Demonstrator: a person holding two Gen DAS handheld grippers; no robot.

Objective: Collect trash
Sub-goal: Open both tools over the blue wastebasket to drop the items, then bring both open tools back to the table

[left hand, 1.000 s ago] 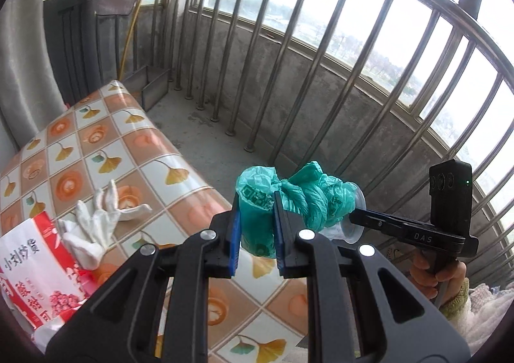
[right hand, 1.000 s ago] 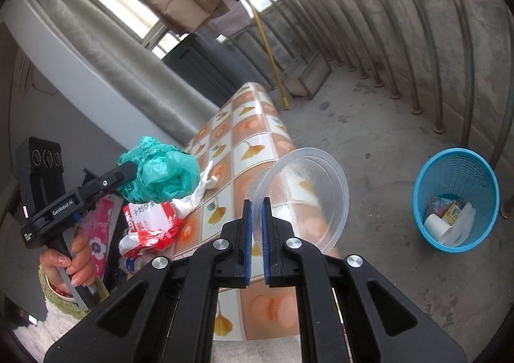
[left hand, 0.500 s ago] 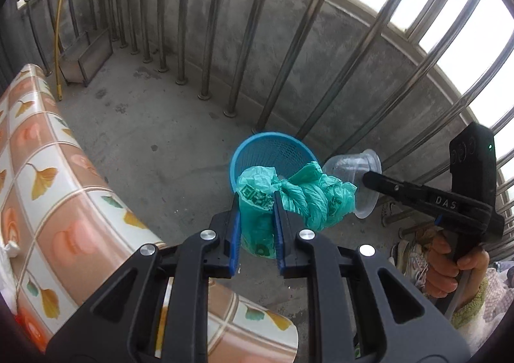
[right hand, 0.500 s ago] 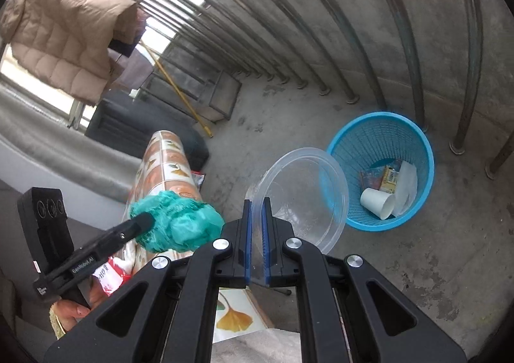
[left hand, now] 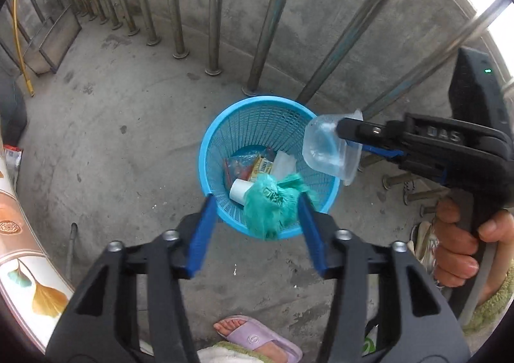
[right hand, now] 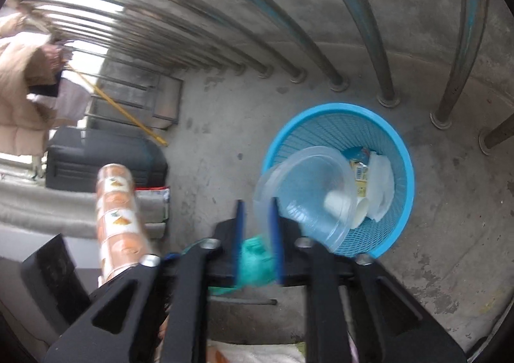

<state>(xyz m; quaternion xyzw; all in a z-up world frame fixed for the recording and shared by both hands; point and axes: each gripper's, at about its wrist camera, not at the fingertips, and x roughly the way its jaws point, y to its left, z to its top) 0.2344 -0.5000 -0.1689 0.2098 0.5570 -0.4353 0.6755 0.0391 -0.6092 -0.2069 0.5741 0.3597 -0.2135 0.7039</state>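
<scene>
While both jaws are opening, the left gripper (left hand: 255,224) frees a crumpled green plastic bag (left hand: 271,205) and the right gripper (right hand: 257,218) a clear plastic bowl (right hand: 305,192) over the round blue mesh basket (left hand: 221,134) at frame centre.

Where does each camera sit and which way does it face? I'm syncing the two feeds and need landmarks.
Left wrist: on the left gripper, looking steeply down at the blue basket; its opening jaws flank the green bag; the right gripper, a hand and a slippered foot show.
Right wrist: on the right gripper, angled down at the basket; its opening jaws straddle the clear bowl rim.
Shared: basket, bag, bowl, railing bars.
</scene>
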